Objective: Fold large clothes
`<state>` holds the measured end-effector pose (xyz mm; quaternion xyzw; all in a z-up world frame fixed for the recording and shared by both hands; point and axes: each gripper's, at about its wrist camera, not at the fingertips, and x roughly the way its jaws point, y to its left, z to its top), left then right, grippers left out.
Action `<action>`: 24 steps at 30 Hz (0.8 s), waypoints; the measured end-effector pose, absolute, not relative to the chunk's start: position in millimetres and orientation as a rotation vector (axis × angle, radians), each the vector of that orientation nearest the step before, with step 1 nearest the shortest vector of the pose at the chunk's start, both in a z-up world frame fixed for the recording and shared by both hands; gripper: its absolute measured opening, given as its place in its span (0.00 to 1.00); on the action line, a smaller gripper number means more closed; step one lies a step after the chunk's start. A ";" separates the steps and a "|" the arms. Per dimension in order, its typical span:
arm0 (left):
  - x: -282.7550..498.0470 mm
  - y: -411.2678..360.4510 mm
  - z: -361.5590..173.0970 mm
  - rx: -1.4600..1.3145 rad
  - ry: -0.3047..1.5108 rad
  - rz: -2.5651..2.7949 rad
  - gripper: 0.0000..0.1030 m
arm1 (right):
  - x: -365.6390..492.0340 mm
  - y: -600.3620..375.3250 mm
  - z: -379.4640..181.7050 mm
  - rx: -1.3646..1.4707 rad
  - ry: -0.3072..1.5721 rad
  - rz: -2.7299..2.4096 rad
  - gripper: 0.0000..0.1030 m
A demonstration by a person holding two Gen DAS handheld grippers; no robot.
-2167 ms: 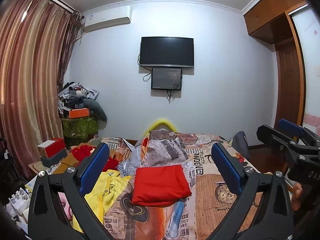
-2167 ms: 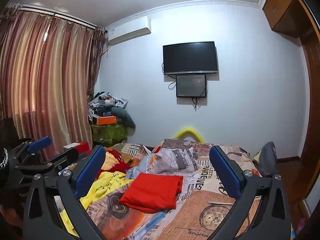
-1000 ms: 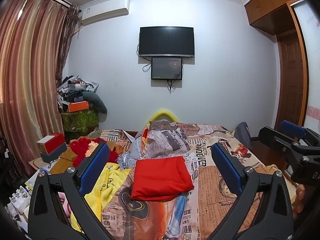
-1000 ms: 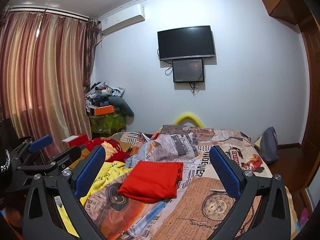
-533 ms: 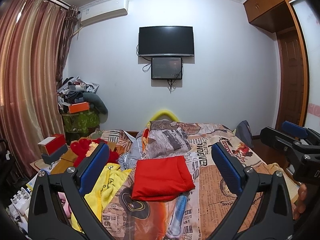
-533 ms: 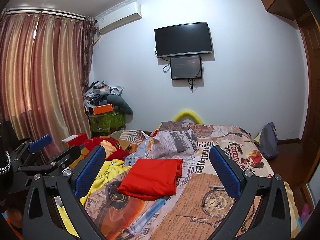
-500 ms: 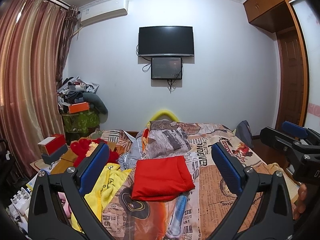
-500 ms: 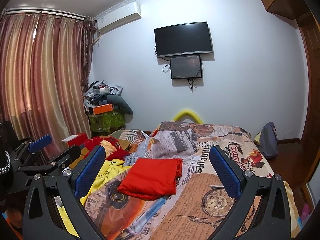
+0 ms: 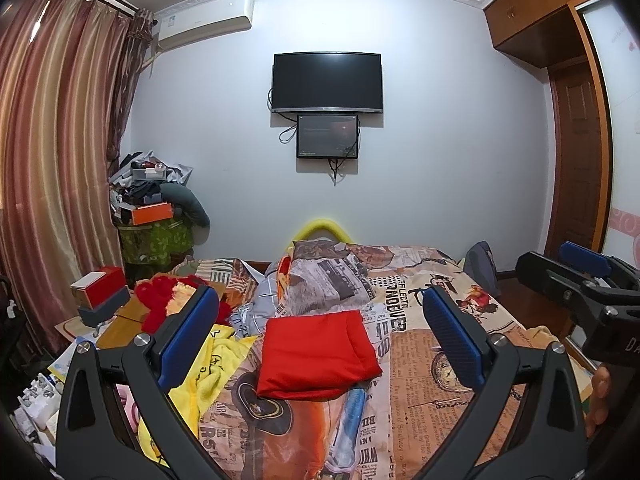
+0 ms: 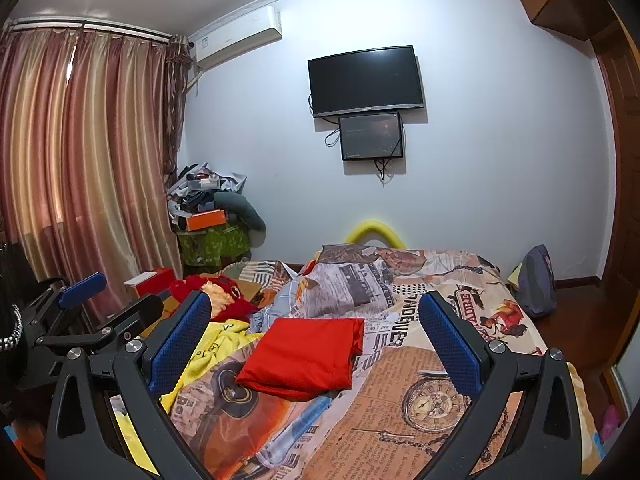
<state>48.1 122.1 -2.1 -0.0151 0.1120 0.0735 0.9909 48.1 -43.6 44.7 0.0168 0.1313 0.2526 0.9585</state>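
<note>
- On the bed (image 9: 440, 344), amid the printed cover, lies a red garment (image 9: 316, 354), already squared into a neat folded packet; that piece looks finished.
- Left of the red garment sits a yellow garment (image 9: 208, 372), crumpled and spilling toward the bed's edge. It appears unfolded, so I judge it the likely next piece.
- Beyond the yellow garment, farther left of the red one, is a red-and-yellow heap (image 10: 224, 292) of cloth or plush; I cannot tell which, nor whether it belongs to the task.
- Behind the red garment a rumpled quilt (image 9: 328, 280) in newspaper print is bunched up, with some pale blue cloth (image 9: 260, 308) beside it.
- Left gripper (image 9: 320, 332): jaws spread wide, nothing between the blue pads, held above the near end of the bed and pointing at the red garment.
- Right gripper (image 10: 314, 328): likewise spread and empty, hovering to the right of its partner, facing the same packet from a slight angle.
- Neither tool touches any fabric.
- Progress, as I read it: one garment done, at least one left. The next step would be to reach left of the red packet, draw the yellow garment onto the bare cover and spread it flat.
- Risk: the yellow fabric hangs near the bed's edge and could slide off if pulled carelessly.
</note>
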 end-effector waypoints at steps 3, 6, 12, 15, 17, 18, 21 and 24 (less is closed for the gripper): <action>46.4 121.9 -1.0 -0.028 0.222 0.146 1.00 | 47.2 -42.8 45.4 0.034 0.265 0.514 1.00; 44.9 121.3 -0.1 -0.025 0.224 0.133 1.00 | 46.8 -43.1 45.7 0.033 0.260 0.513 1.00; 41.1 118.7 0.3 -0.021 0.214 0.129 1.00 | 45.9 -44.1 46.4 0.036 0.252 0.514 1.00; 40.0 118.9 0.2 -0.024 0.214 0.131 1.00 | 45.0 -44.1 46.4 0.039 0.251 0.514 1.00; 39.1 118.6 0.4 -0.028 0.214 0.126 1.00 | 44.3 -44.1 46.3 0.039 0.249 0.516 1.00; 38.6 118.0 0.7 -0.029 0.213 0.126 1.00 | 44.1 -43.8 46.4 0.039 0.248 0.515 1.00; 37.8 116.5 1.4 -0.031 0.215 0.129 1.00 | 43.6 -43.1 45.9 0.035 0.247 0.514 1.00; 38.2 114.4 1.6 -0.027 0.217 0.128 1.00 | 43.7 -43.0 46.0 0.039 0.248 0.517 1.00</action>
